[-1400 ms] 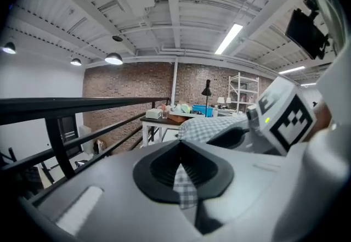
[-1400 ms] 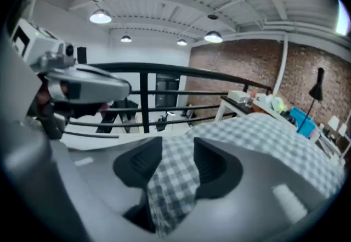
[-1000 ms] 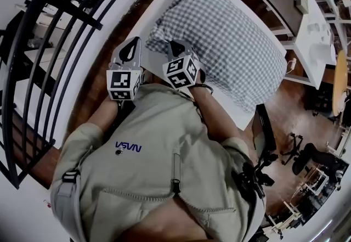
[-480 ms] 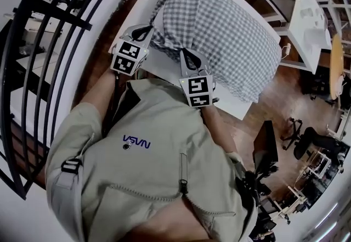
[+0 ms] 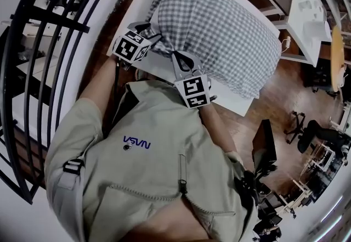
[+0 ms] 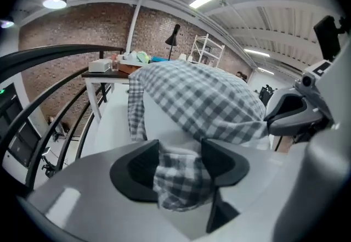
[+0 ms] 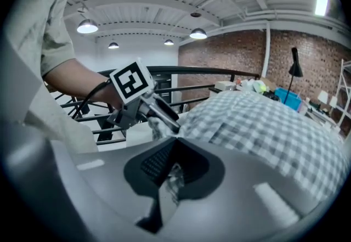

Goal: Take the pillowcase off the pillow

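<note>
nearest the head camera is the person's beige shirt [image 5: 159, 169], with both arms reaching forward. the right tongs [image 5: 178, 55] are clenched on a thin fold of the checked pillowcase [image 5: 225, 21] at its near end; the cloth is pinched flat between the pads. just left of them, the left tongs [image 5: 155, 37] have just been opening, and their jaws stand apart and released, with a loose bunch of the same checked cloth lying between them. beyond that bunch the white pillow [image 6: 162, 123] shows bare where the case gapes. the pillow, mostly covered, lies on a white surface [image 5: 140, 5]. a black railing [image 5: 60, 43] runs along the left.
</note>
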A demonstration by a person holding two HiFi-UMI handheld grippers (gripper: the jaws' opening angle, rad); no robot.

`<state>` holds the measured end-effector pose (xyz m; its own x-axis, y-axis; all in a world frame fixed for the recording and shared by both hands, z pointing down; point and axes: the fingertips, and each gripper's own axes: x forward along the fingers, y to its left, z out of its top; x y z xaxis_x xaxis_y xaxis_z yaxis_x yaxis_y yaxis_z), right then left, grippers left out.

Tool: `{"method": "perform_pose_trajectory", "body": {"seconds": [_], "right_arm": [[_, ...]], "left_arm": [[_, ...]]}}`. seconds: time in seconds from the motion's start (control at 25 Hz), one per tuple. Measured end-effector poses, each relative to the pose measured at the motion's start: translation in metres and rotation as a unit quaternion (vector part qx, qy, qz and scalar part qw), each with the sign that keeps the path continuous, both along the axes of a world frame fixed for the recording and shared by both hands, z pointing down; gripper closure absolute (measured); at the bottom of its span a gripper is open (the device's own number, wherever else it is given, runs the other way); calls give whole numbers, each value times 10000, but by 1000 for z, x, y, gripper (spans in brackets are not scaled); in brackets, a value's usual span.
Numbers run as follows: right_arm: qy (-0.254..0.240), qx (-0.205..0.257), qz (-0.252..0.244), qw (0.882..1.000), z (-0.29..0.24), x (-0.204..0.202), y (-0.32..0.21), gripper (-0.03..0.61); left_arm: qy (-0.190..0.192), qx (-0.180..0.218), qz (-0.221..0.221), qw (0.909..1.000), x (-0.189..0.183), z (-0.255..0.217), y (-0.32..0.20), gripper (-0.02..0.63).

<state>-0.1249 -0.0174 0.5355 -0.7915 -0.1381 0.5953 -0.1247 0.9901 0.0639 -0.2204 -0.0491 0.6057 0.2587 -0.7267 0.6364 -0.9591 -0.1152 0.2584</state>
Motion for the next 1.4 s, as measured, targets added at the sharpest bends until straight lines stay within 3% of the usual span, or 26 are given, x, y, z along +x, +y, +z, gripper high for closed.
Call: {"method": "perform_pose_trajectory", "body": {"seconds": [0.12,0.32,0.36,0.6,0.76,0.92,1.0,1.08,1.16,1.24,1.32,1.4], "right_arm": [[15,-42,73,10000,3,3,1,572],[-5,-31,135,9999,3,6,3,572],[-12,-4,170,9999,3,7,2,572],[-45,196,421,9989,-4,21,-11,572],[-99,440,469,9979,-16,28,-17,572],[-22,727,402,9965,-27,38,-19,572],[115,792,364,9961,-29,48,-20,572],[570,850,525,9934,-19,72,-30,575],[1127,706,1032,9857,3,119,-51,575],[1343,288,1646,9768,23,170,-72,575],[1050,-20,1960,9750,21,192,-83,575],[367,-356,1970,9791,3,175,-82,575]], "left_arm": [[-133,-50,163,9998,6,10,-4,391],[-378,-35,248,9990,8,10,-5,569],[-370,23,228,9991,8,5,-5,581],[-6,463,-109,9989,-3,-38,-1,594],[446,893,-390,9942,-10,-77,-7,594],[798,1064,-509,9898,-9,-96,-12,594],[839,1043,-580,9893,-11,-97,-13,594],[842,1006,-858,9876,-23,-94,-13,597],[933,1033,-1259,9822,-46,-94,-9,597],[998,1112,-1397,9789,-62,-101,-5,597],[992,1148,-1260,9804,-63,-109,-3,597],[1040,1073,-1053,9832,-53,-108,-3,597]]}}
